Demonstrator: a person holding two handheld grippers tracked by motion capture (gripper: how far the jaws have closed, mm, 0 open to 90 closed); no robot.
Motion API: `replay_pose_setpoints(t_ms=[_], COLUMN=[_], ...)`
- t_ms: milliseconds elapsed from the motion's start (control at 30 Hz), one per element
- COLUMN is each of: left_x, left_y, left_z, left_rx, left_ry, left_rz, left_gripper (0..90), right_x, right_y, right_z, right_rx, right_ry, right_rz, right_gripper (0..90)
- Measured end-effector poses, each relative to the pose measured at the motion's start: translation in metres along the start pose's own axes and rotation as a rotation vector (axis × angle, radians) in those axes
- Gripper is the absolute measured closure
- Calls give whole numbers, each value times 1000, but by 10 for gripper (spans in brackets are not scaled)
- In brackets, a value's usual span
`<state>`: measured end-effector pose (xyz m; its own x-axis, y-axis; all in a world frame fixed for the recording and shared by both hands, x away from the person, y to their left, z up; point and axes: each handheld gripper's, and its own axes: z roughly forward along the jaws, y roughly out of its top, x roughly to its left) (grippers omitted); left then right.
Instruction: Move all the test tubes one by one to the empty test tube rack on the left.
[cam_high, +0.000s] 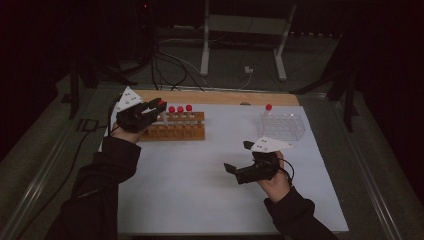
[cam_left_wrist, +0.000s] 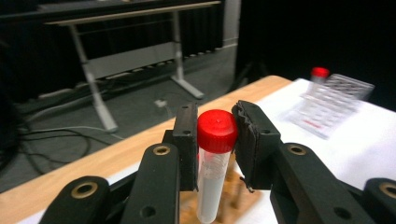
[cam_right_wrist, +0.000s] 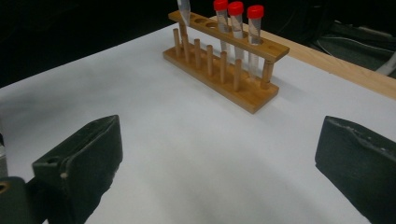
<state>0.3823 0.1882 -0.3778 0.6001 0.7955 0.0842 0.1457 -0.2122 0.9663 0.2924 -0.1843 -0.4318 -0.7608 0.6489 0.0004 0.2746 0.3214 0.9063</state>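
My left gripper (cam_high: 159, 106) is shut on a red-capped test tube (cam_left_wrist: 215, 158), with its pads clamped just under the cap. The tube (cam_high: 163, 114) hangs above the left end of a wooden rack (cam_high: 175, 131); its tip (cam_right_wrist: 183, 9) is clear of the rack's top holes. Three more red-capped tubes (cam_high: 180, 111) stand in that rack (cam_right_wrist: 219, 79). My right gripper (cam_high: 239, 156) stands open over the white mat, its jaws wide apart and nothing between them (cam_right_wrist: 219, 158), facing the wooden rack from the near right.
A clear plastic rack (cam_high: 282, 126) at the back right of the white mat (cam_high: 200, 190) holds one red-capped tube (cam_high: 268, 107). A wooden table edge (cam_high: 220, 96) runs behind the mat. Cables and a metal stand lie on the floor beyond.
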Motion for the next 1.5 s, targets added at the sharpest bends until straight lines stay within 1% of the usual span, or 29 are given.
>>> replay_pose_setpoints(t_ms=[100,133,167,233,300,367,400,467,500,567,633,700,733,767,800,867,900,967,1000,1067,1100,1233,1267,1333,1500], left_x=[8,11,12,15,16,19,19,22,22,25,26,27,27,28,29,29,29,28,28,29,29,29,29,30,30], left_y=[2,3,3,3,2,0,-2,-5,-7,-11,-14,-18,-20,-22,-24,-28,-30,-34,-36,-41,-43,-49,-51,-53,-60], left_z=[5,7,9,14,21,27,29,35,37,42,45,48,49,50,51,53,54,56,57,59,60,64,65,67,70], left_rx=[-15,-17,-23,-24,-21,-22,-18,-18,-15,-14,-3,1,8,7,11,15,17,32,35,47,50,72,78,83,100], left_ry=[32,27,43,49,67,74,85,94,109,113,123,120,127,128,121,120,112,116,113,116,112,116,123,117,118], left_rz=[-22,-38,-35,-36,-32,-42,-39,-54,-50,-65,-72,-84,-80,-87,-100,-101,-112,-103,-114,-117,-128,-128,-123,-138,-140], left_gripper=[719,719,719,719,719,719,719,719,719,719,718,718,719,719,719,718,718,718,718,718,718,718,718,718,718], right_x=[-1,-1,-1,-2,-2,-2,-2,-2,-2,-3,-3,-4,-4,-4,-4,-4,-4,-4,-4,-4,-4,-5,-5,-6,-6], right_y=[0,0,0,0,0,0,0,0,0,-1,-1,-1,-1,-1,-1,-1,-2,-2,-2,-2,-2,-2,-2,-3,-2], right_z=[0,0,0,-1,-1,-1,-2,-2,-2,-2,-3,-3,-3,-3,-3,-3,-3,-3,-3,-2,-2,-3,-3,-3,-4], right_rx=[-2,-2,-3,-5,-6,-8,-10,-11,-10,-9,-8,-8,-7,-7,-7,-4,-3,0,1,2,2,1,1,2,0], right_ry=[-1,-2,-1,-3,-2,0,-1,4,0,7,4,0,0,-1,-2,-1,-1,0,0,0,0,2,1,-1,-1], right_rz=[6,4,5,4,6,6,3,0,-1,4,3,3,4,4,3,1,1,0,0,-2,-1,3,2,6,8], right_gripper=[5,5,5,5,5,5,5,5,5,6,6,5,6,6,6,6,6,6,6,6,6,6,6,6,6])
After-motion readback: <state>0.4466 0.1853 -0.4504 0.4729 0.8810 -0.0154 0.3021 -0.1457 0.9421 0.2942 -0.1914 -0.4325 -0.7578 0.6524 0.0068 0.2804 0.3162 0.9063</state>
